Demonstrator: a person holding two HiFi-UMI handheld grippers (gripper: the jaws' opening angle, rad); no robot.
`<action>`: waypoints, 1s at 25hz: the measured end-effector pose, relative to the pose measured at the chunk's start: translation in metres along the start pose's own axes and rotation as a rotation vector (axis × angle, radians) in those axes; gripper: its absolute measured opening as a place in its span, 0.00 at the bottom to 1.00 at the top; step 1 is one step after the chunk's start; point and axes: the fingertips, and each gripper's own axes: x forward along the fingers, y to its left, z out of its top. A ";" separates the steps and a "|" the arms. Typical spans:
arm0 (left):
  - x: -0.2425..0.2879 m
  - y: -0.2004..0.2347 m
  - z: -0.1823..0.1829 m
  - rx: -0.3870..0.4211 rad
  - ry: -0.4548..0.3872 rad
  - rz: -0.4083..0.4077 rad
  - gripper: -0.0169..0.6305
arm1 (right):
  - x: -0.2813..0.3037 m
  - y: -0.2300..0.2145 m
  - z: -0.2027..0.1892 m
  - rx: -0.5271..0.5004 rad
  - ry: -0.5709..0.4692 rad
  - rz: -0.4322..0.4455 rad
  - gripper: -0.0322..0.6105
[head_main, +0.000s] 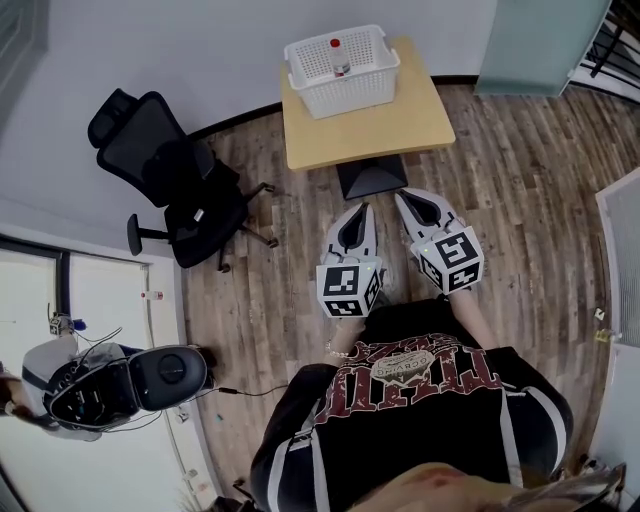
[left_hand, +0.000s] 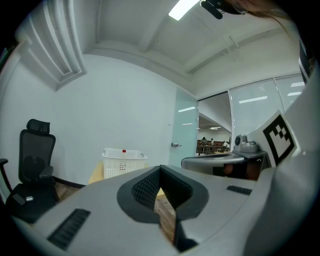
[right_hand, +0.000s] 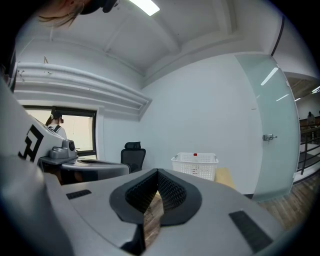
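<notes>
Wooden table bears one basket holding one bottle; left gripper and right gripper clenched, empty.

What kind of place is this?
Probably an office room: a black swivel chair stands on the wood-plank floor, a small wooden table carries a white plastic basket, and there is a frosted glass door beside it.

One white basket, one red-capped bottle, one wooden surface, one black office chair, one left gripper, one right gripper.
</notes>
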 end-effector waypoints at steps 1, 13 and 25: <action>0.004 0.004 0.001 -0.001 0.000 -0.004 0.07 | 0.005 -0.001 0.001 0.000 0.000 -0.003 0.08; 0.042 0.047 0.014 -0.001 0.003 -0.072 0.07 | 0.054 -0.019 0.014 0.003 -0.004 -0.078 0.08; 0.056 0.078 0.016 0.021 0.029 -0.109 0.07 | 0.088 -0.014 0.010 0.026 -0.005 -0.116 0.08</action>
